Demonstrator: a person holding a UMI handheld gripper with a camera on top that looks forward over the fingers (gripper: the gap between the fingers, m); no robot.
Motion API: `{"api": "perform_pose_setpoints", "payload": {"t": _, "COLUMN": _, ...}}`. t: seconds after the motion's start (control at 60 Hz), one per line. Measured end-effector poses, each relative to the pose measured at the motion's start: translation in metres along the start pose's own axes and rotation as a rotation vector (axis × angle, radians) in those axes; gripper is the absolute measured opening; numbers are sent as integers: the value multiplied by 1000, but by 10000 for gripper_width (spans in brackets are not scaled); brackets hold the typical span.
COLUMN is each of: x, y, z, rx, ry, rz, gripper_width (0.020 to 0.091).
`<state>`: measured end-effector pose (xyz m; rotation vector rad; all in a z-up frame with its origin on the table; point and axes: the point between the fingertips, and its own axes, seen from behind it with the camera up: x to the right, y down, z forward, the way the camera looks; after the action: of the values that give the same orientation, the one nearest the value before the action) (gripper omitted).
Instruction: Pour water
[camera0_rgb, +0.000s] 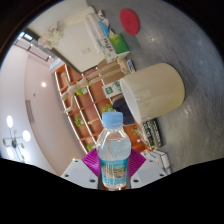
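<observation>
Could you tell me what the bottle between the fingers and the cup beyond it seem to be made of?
Bottle: clear, glossy plastic by its look, since the background shows through; pale blue cap. Cup: opaque cream, matte, likely plastic or paper; I cannot tell which. The gripper appears closed on the bottle.

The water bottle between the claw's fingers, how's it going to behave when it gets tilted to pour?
The water bottle looks like thin clear plastic, so it may flex under a hard squeeze. It appears nearly full, so probably heavy for its size, with weight shifting as it tilts. The claw grips it low while the blue cap stands high, so it could pivot.
</observation>
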<state>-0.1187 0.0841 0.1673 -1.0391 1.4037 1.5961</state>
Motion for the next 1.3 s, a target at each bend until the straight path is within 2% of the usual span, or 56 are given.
{"api": "perform_pose_setpoints", "payload": {"t": 0.117, "x": -14, "y": 22, "z": -5, "rx": -74, "ry": 58, "rz": -377, "gripper_width": 323}}
{"api": "perform_pose_setpoints", "payload": {"t": 0.233, "x": -50, "y": 24, "z": -9, "rx": -86, "ry": 85, "rz": -848, "gripper_width": 322}}
{"api": "perform_pose_setpoints", "payload": {"t": 0.417, "x": -102, "y": -17, "z": -13, "rx": 14, "ry": 195, "rz": -1463, "gripper_width": 321}}
{"api": "perform_pose_setpoints", "payload": {"t": 0.567, "x": -128, "y": -87, "z": -19, "rx": 153, "ry": 357, "rz": -1766, "gripper_width": 325}}
{"api": "perform_pose_setpoints", "payload": {"t": 0.617, "x": -126, "y": -120, "z": -19, "rx": 189, "ry": 395, "rz": -1828, "gripper_width": 325}}
{"api": "perform_pose_setpoints", "payload": {"t": 0.717, "x": -133, "y": -150, "z": -23, "rx": 240, "ry": 451, "rz": -1861, "gripper_width": 324}}
{"api": "perform_pose_setpoints", "payload": {"t": 0.85, "x": -105, "y": -216, "z": -27, "rx": 249, "ry": 544, "rz": -1884, "gripper_width": 325}}
{"api": "perform_pose_setpoints", "payload": {"t": 0.95, "x": -78, "y": -254, "z": -30, "rx": 226, "ry": 635, "rz": -1903, "gripper_width": 325}}
{"api": "perform_pose_setpoints", "payload": {"t": 1.067, "x": -52, "y": -281, "z": -33, "rx": 205, "ry": 683, "rz": -1920, "gripper_width": 325}}
{"api": "perform_pose_setpoints", "payload": {"t": 1.183, "x": -22, "y": -293, "z": -33, "rx": 158, "ry": 674, "rz": -1888, "gripper_width": 343}}
{"api": "perform_pose_setpoints", "payload": {"t": 1.233, "x": -24, "y": -294, "z": -34, "rx": 187, "ry": 628, "rz": -1874, "gripper_width": 346}}
{"api": "perform_pose_setpoints", "payload": {"t": 1.3, "x": -23, "y": -294, "z": -37, "rx": 186, "ry": 606, "rz": -1840, "gripper_width": 359}}
